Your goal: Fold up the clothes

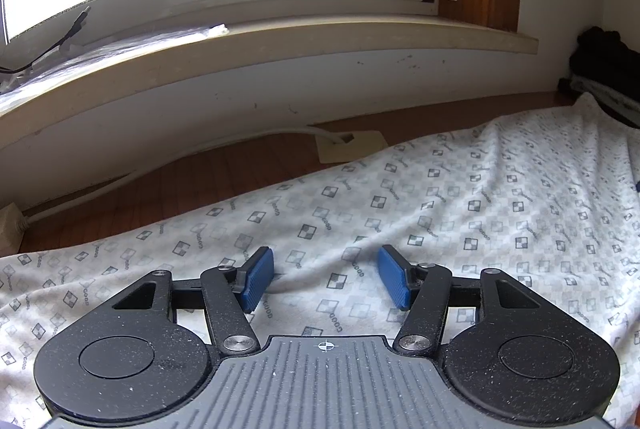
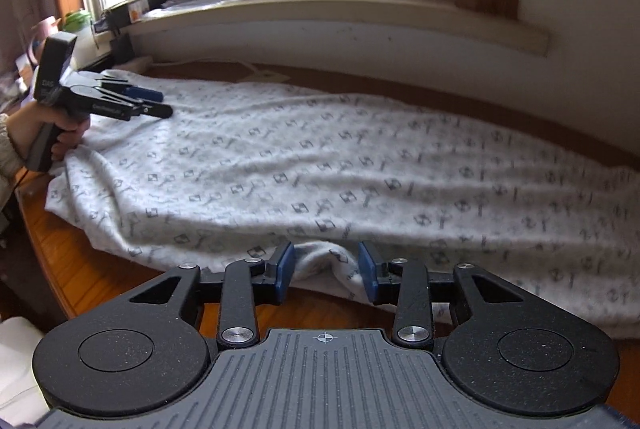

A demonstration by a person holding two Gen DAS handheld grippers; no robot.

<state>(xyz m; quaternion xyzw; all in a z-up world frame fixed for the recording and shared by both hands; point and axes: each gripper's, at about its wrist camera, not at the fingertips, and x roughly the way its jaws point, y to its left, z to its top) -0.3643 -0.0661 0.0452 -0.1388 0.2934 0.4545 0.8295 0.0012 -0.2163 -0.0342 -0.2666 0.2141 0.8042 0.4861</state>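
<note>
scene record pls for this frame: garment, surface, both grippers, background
garment: white patterned cloth spread flat, lightly wrinkled
surface: brown wooden table, cloth's near edge along its rim
left gripper: open, hovering over the cloth, nothing between the pads
right gripper: at the near edge, a bunched fold of cloth between the pads; jaws look parted, pad contact unclear
hand: holds the left gripper's handle at the cloth's far-left end
background: window sill above the table, dark pile at far right

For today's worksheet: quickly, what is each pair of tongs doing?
Left tongs: open, empty, over the garment.
Right tongs: partly open around a garment fold, not pinching.
</note>
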